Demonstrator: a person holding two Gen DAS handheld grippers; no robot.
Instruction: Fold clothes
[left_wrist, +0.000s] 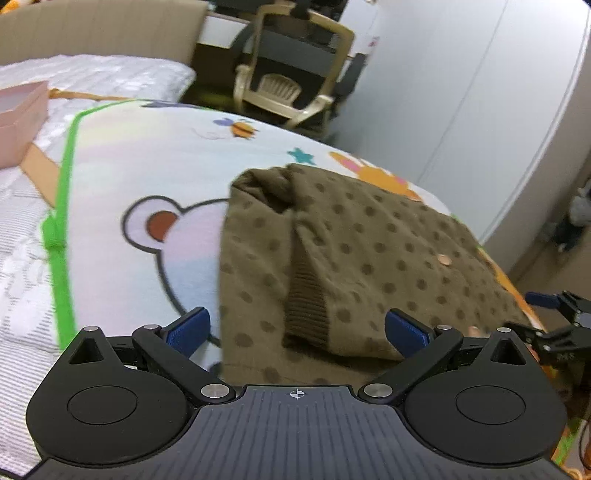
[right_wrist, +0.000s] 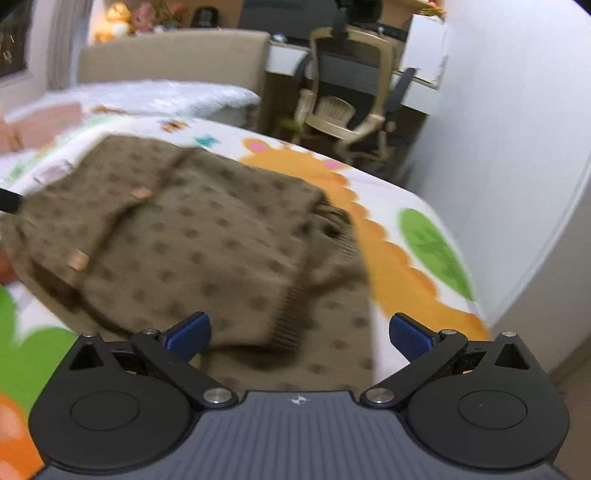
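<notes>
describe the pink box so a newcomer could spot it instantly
Start at the bed with the cartoon blanket. Past the blanket's green border, at the far left of the left wrist view, sits the pink box. It is the only rigid, plain thing there.

An olive-brown dotted knitted cardigan (left_wrist: 369, 258) is spread on a cartoon-printed blanket (left_wrist: 147, 166) laid over the bed. A pink cardboard box (left_wrist: 20, 118) is set on the bed to the blanket's left. A beige mesh office chair (left_wrist: 295, 74) is placed behind the bed.
</notes>
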